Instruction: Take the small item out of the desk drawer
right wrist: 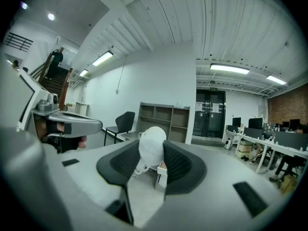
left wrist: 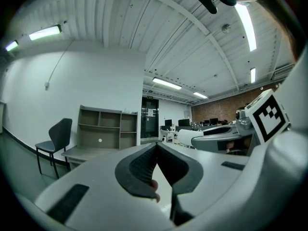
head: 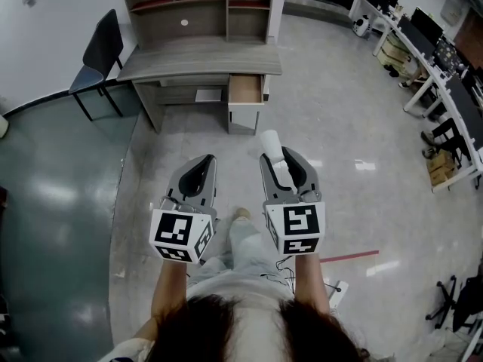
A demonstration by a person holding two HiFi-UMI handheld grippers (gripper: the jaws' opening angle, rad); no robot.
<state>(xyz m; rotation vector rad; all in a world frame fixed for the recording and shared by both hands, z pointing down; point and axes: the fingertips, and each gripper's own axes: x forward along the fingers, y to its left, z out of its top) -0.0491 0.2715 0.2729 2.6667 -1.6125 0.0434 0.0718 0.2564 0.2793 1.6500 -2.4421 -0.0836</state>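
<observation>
White small item (head: 271,141) clamped in our right tool (right wrist: 152,150)
Our left tool (left wrist: 156,146) sits closed, empty; desk drawer (head: 245,90) open

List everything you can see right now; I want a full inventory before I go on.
desk: one, grey wood, far ahead against the white wall
shelf unit: one, grey wood, standing on the desk
drawer: one, pale wood inside, open at the desk's right end
chair: one, black, left of the desk
office desks with monitors: a row, white with black screens, along the right edge
floor strip: one, red, right of the person
small white item: one, white, gripped in front of the person
left hand-held gripper: one, grey, jaws together, empty
right hand-held gripper: one, grey, closed on the small white item
forearms: two, bare, bottom centre
</observation>
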